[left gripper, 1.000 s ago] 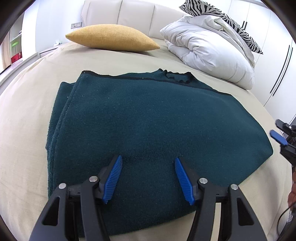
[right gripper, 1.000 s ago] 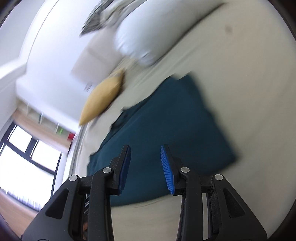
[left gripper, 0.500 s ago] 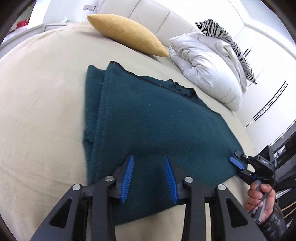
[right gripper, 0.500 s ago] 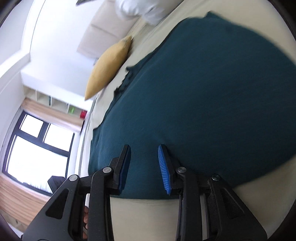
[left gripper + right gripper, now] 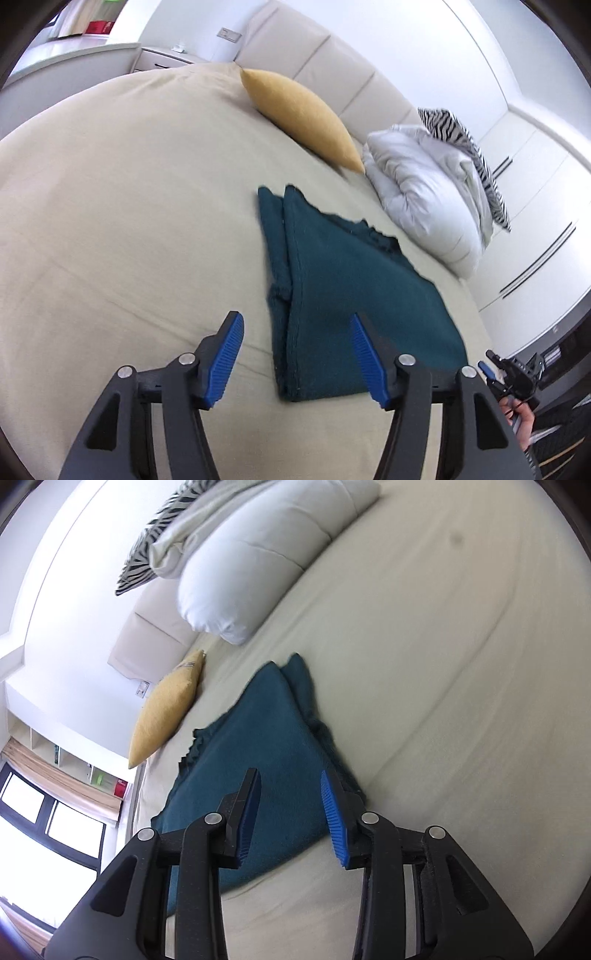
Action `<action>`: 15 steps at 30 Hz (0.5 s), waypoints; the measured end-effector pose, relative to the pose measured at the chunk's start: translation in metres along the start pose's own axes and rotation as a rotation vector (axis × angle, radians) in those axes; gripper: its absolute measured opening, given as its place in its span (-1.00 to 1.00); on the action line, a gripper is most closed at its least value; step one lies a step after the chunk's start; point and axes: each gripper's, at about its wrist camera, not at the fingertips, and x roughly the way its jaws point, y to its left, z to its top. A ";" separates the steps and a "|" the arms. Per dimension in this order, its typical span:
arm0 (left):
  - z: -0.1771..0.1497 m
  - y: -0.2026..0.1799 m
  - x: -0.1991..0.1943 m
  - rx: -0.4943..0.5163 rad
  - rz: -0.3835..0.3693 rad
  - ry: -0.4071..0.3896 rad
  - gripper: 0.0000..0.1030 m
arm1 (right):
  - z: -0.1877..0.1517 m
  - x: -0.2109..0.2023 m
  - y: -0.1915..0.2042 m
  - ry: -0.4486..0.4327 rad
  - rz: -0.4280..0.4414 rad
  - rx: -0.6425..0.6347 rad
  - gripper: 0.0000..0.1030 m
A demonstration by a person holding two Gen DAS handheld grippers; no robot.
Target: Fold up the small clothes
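Note:
A dark teal knitted sweater (image 5: 351, 295) (image 5: 266, 738) lies folded flat on the beige bed sheet (image 5: 129, 221). My left gripper (image 5: 293, 321) hovers over the sweater's near left edge. Its jaws are opening and stand wide, with nothing pressed between the blue pads (image 5: 225, 358). My right gripper (image 5: 290, 775) hangs above the sweater's near corner; its jaws are opening a little and grip nothing. In the left wrist view the right gripper (image 5: 491, 365) shows small at the far right, past the sweater's corner, held by a hand (image 5: 517, 410).
A mustard cushion (image 5: 303, 114) (image 5: 166, 716) and a bunched white duvet (image 5: 424, 188) (image 5: 258, 565) with a zebra-print pillow (image 5: 461, 136) lie by the padded headboard (image 5: 332, 62). White wardrobe doors (image 5: 535, 240) stand to the right. Bare sheet (image 5: 443, 664) surrounds the sweater.
My left gripper has drawn back and leftward off the sweater, rolled, and its jaws narrowed and then widened. My right gripper swung in close over the sweater, then pulled back from it.

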 end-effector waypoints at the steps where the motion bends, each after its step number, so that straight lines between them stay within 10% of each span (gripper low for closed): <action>1: 0.003 0.002 0.000 -0.013 -0.011 0.000 0.35 | -0.002 -0.001 0.015 0.001 0.015 -0.022 -0.30; 3: 0.010 0.005 0.008 -0.041 -0.031 0.019 0.40 | -0.005 0.004 0.038 0.022 0.044 -0.056 0.11; 15: 0.043 0.016 0.087 -0.183 -0.104 0.159 0.44 | -0.052 0.089 0.153 0.283 0.296 -0.220 0.11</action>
